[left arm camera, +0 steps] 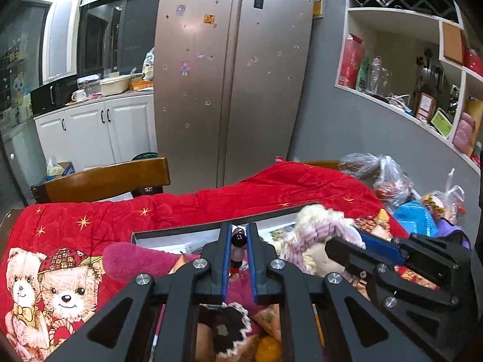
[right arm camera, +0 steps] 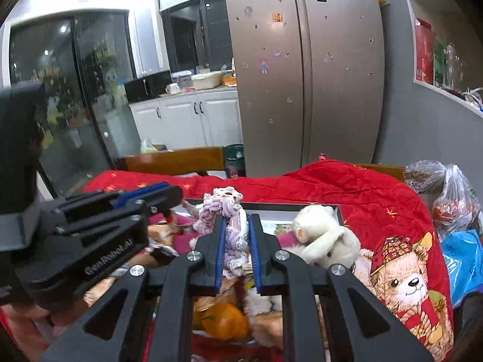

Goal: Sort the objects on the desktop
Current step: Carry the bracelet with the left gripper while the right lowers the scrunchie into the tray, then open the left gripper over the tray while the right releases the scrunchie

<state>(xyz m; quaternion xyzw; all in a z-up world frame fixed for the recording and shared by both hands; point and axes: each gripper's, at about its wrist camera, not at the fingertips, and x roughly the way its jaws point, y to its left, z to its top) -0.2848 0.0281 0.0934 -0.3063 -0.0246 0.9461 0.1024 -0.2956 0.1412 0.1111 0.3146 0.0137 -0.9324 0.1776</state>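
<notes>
On the left I have the red bear-print cloth [left arm camera: 90, 220] covering the tabletop, with a wooden chair back [left arm camera: 105, 178] just beyond its far edge. My left gripper [left arm camera: 239, 241] has its jaws drawn in on a small dark-headed figurine [left arm camera: 238, 249], which stands roughly upright, long axis running away from me between the blue pads. Under it lies a magenta plush piece [left arm camera: 132, 259], and a black-rimmed tray [left arm camera: 181, 230] sits ahead, its long side parallel to the far edge.

Further right, my right gripper [right arm camera: 237, 226] is clamped on a lilac-and-white crocheted item [right arm camera: 223, 205], long axis pointing away from me, its frilly end poking up past the fingertips. An orange [right arm camera: 223, 319] lies below the jaws. A white plush bear [right arm camera: 326, 238] slumps at the tray's right corner. Beyond it the cloth is bare up to the right edge, where plastic bags [right arm camera: 452, 199] and a blue pack [right arm camera: 462, 256] crowd in.
</notes>
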